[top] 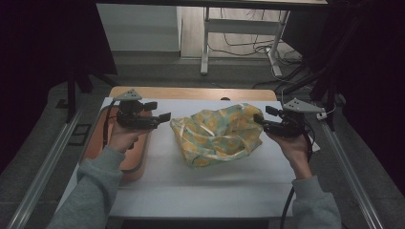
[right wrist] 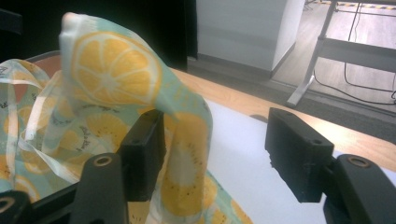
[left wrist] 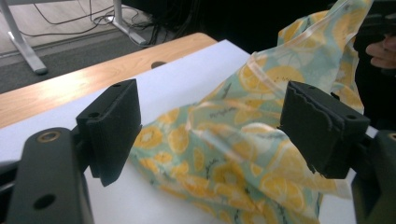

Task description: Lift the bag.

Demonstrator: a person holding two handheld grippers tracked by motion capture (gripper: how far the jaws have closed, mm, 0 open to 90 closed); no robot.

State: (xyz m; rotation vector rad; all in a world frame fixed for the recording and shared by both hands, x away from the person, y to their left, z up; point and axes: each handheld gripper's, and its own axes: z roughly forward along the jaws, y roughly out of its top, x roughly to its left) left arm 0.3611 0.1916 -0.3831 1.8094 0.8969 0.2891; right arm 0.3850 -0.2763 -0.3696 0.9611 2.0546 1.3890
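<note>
Flanking the lemon-print bag (top: 217,136), left hand-held gripper (top: 165,118) spread empty, right hand-held gripper (top: 260,119) spread, bag fold against one jaw

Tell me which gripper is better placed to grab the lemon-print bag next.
Right, probably. The right gripper has open jaws at the lemon-print bag's raised edge, with cloth against one jaw. The left gripper is open too, but stands apart from the bag.

Both forearms wore grey sleeves (top: 95,191); each black gripper (top: 165,116) carried a grey triangular plate (top: 128,95) (cables apparently black) and brass-coloured screws.
</note>
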